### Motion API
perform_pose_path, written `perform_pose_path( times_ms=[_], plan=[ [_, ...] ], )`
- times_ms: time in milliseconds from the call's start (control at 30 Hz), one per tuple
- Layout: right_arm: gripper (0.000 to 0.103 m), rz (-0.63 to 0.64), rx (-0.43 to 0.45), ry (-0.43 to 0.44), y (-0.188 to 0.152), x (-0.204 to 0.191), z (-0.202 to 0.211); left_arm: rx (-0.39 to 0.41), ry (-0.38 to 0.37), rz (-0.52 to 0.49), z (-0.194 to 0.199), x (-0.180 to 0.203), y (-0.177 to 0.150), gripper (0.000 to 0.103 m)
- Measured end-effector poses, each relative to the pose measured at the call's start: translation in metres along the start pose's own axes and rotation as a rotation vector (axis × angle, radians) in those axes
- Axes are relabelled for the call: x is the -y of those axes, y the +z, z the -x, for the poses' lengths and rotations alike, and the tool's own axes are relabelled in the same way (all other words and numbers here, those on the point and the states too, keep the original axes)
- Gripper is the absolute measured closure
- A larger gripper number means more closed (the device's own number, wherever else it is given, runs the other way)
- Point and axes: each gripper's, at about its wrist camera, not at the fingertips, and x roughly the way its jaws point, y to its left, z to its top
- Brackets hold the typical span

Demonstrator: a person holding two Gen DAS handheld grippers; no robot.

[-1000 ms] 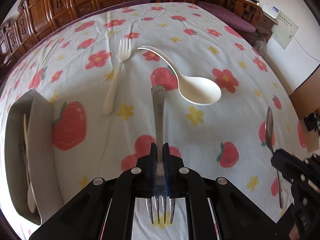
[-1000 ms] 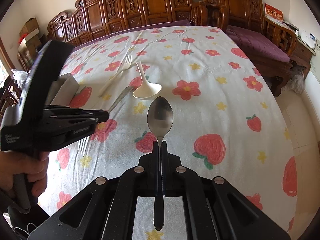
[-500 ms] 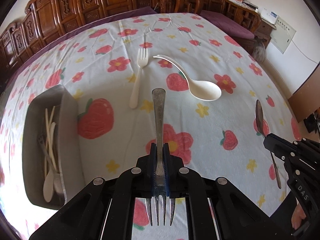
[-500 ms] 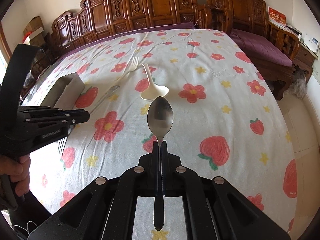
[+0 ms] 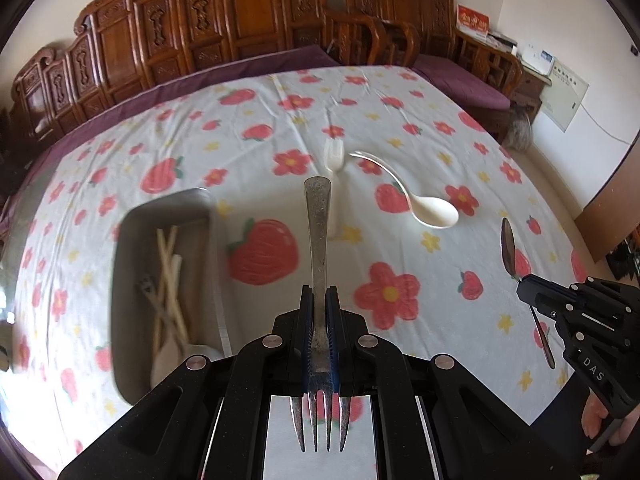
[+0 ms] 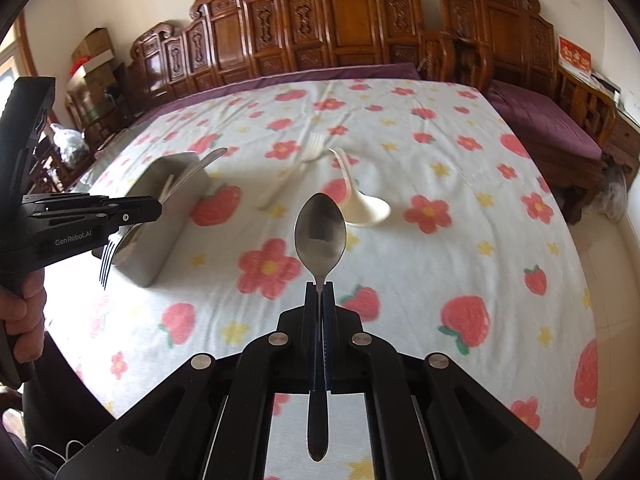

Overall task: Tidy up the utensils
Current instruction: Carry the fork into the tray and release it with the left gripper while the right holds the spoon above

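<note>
Fork [image 5: 318,240] clamped in left tool [image 5: 319,312], spoon [image 6: 320,232] clamped in right tool [image 6: 320,304]; tray [image 5: 124,240] near left, contents blurred, probably utensils.

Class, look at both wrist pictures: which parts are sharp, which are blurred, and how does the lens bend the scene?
Left wrist view: the metal fork clamped in the left gripper is sharp, while the grey metal tray and flowered tablecloth smear. Right wrist view: the metal spoon in the right gripper is crisp, the white plastic spoon soft. Both fisheyes curve the table edges.
</note>
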Motion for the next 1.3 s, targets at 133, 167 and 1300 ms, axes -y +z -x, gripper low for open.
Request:
perform_pose_path(
  times_ms=[133, 167, 1300],
  plan=[
    [0.099, 0.012, 0.008, 0.025, 0.012, -0.021, -0.003, 0.026, 0.01, 0.027, 0.014, -0.027, 0.0, 0.097],
    [0.099, 0.018, 0.01, 0.032, 0.016, -0.028, -0.004, 0.032, 0.014, 0.032, 0.017, -0.033, 0.0, 0.097],
    [0.099, 0.209, -0.059, 0.131, 0.089, -0.189, -0.081, 0.064, 0.039, 0.171, 0.001, -0.159, -0.019, 0.097]
  ],
)
